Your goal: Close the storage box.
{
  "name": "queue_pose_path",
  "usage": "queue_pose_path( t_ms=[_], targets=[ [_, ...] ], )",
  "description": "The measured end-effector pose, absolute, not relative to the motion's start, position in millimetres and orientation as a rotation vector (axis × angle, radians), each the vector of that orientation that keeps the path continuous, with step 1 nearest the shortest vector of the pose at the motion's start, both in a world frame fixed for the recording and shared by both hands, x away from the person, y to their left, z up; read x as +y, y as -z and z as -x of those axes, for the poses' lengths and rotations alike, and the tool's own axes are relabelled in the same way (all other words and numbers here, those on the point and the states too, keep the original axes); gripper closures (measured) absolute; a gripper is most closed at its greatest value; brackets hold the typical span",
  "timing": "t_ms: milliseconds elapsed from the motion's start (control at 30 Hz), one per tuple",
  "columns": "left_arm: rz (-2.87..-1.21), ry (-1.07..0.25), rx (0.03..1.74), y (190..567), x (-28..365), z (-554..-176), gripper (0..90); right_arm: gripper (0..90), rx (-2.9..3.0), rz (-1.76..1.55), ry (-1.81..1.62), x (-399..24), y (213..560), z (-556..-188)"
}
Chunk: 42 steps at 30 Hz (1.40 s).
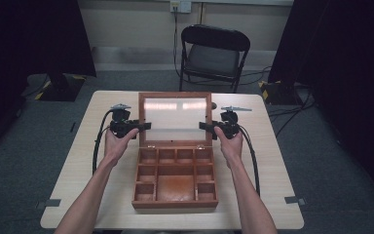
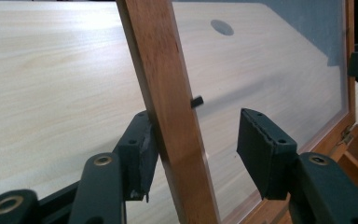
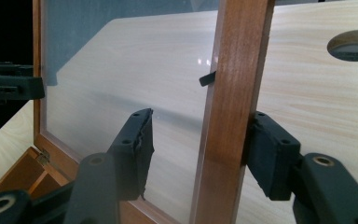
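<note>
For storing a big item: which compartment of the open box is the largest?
The central compartment against the near wall; small ones flank it and line the hinge side.

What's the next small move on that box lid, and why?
Probably close both grippers fully onto the lid frame. In each gripper view one pad touches the wooden rail while the other stands off: left gripper, right gripper. The lid stands near upright over the box.

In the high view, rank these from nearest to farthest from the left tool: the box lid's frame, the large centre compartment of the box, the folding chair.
1. Lid's frame: at the left tool, its side rail between the jaws.
2. Large centre compartment: lower right of it, in the open box.
3. Folding chair: beyond the table, at the back.
</note>
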<state>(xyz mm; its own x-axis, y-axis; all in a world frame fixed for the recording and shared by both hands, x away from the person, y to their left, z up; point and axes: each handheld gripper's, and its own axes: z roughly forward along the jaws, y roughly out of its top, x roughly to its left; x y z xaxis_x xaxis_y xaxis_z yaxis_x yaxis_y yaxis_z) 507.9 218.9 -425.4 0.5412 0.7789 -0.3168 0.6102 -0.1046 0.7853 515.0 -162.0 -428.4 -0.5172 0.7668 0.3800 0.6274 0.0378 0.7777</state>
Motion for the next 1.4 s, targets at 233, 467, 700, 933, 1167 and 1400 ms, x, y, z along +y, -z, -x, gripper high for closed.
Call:
queue_pose_path(
  t_ms=[233, 467, 700, 933, 1167, 1400],
  targets=[
    [-1.783, -0.219, 1.135, 418, 218, -508, 50.9, 44.9, 2.141, -1.435, -1.512, -162, 420, -512],
    [-1.782, -0.212, 1.124, 411, 216, -510, 50.1, 44.7, 2.145, -1.411, -1.497, -161, 412, -508],
    [-1.783, -0.216, 1.114, 405, 209, -513, 50.0, 45.0, 2.123, -1.410, -1.470, -163, 406, -507],
    [-1.786, -0.202, 1.096, 399, 206, -518, 49.6, 45.0, 2.124, -1.403, -1.454, -166, 403, -506],
    [-1.797, -0.211, 1.061, 394, 204, -513, 49.0, 44.5, 2.119, -1.381, -1.461, -169, 400, -499],
    [-1.822, -0.236, 1.019, 389, 204, -503, 48.8, 42.4, 2.140, -1.361, -1.471, -171, 398, -493]
  ],
)
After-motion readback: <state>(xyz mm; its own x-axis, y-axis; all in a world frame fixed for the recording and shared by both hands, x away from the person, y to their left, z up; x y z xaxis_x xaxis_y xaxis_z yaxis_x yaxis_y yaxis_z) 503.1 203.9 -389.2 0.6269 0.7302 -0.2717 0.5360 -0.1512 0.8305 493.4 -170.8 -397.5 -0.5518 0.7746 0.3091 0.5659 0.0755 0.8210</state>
